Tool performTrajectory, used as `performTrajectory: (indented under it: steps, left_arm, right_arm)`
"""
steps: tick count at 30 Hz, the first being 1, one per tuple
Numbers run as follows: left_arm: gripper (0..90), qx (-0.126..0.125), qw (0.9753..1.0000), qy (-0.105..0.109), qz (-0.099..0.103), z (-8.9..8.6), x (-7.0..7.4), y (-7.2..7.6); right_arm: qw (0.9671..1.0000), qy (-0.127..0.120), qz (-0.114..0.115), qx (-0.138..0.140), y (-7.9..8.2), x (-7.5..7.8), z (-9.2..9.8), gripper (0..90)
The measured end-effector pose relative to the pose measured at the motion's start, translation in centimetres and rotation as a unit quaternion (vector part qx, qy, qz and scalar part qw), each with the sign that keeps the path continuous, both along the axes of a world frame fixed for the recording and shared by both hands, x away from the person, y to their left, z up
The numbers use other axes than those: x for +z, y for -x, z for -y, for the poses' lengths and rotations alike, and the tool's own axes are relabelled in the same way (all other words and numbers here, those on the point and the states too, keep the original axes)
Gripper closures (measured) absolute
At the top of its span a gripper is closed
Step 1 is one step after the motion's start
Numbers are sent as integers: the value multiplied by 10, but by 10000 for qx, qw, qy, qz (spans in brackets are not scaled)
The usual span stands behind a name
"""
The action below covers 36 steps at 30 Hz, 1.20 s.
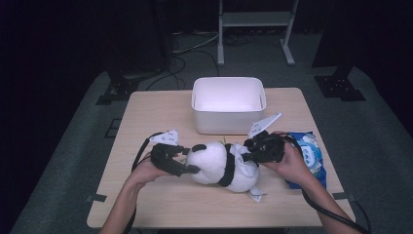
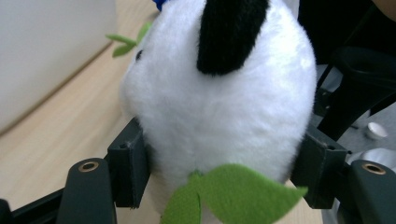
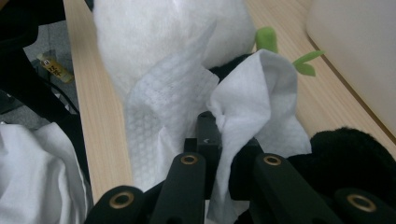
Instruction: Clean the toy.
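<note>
The left gripper (image 2: 219, 182) has its two black jaws clamped on either side of the round white head of a soft plush panda toy (image 2: 219, 107), the fur bulging between the pads. A black ear sits at the top of the head in the left gripper view, and a green felt leaf (image 2: 233, 193) hangs in front, low between the jaws. In the high view the left gripper (image 1: 187, 168) meets the panda (image 1: 214, 163) from the left.

The right gripper (image 3: 219, 154) has its jaws pinched together on a crumpled white embossed paper wipe (image 3: 252, 93), which is pressed against the panda's white body (image 3: 159, 32). In the high view the right gripper (image 1: 248, 153) is at the toy's right end, and a corner of the wipe (image 1: 255, 195) trails onto the desk below it.

The panda lies on its side near the middle of the pale wooden desk (image 1: 160, 204), closer to the near edge than the far one. Behind it, just apart, stands an open white rectangular plastic bin (image 1: 228, 119). A blue printed foil packet (image 1: 309, 153) lies flat to the right, partly under the person's right hand (image 1: 292, 165) and close to the desk's right edge. The left third of the desk and the strip along the near edge are bare wood.

Around the desk is grey carpet in a dim room, with black stand bases, loose cables and a white metal frame beyond the far edge.
</note>
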State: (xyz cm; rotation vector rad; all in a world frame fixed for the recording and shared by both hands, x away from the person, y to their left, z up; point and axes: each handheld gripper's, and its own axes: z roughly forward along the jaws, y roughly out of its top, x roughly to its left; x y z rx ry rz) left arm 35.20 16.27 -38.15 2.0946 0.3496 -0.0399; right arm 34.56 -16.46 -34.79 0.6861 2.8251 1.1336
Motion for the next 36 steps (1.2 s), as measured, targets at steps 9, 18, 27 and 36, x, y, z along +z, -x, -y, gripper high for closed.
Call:
performTrajectory:
  steps: [9, 18, 27, 36]
  left_arm:
    - [306, 56, 9988, -131, 466, -1, 36, 5]
    - [295, 25, 9974, -41, 719, 13, 63, 10]
    - [289, -19, 9970, -209, 746, 34, 66, 9]
    - [287, -38, 9968, -218, 773, 46, 65, 7]
  right_arm:
    - [9997, -180, -126, 54, -3, -9, -7, 854]
    - [9995, -18, -216, 207, -4, -22, -21, 854]
    - [9996, 173, 134, 176, -1, 13, -15, 854]
    - [9990, -229, 354, 161, 1, 48, -4, 854]
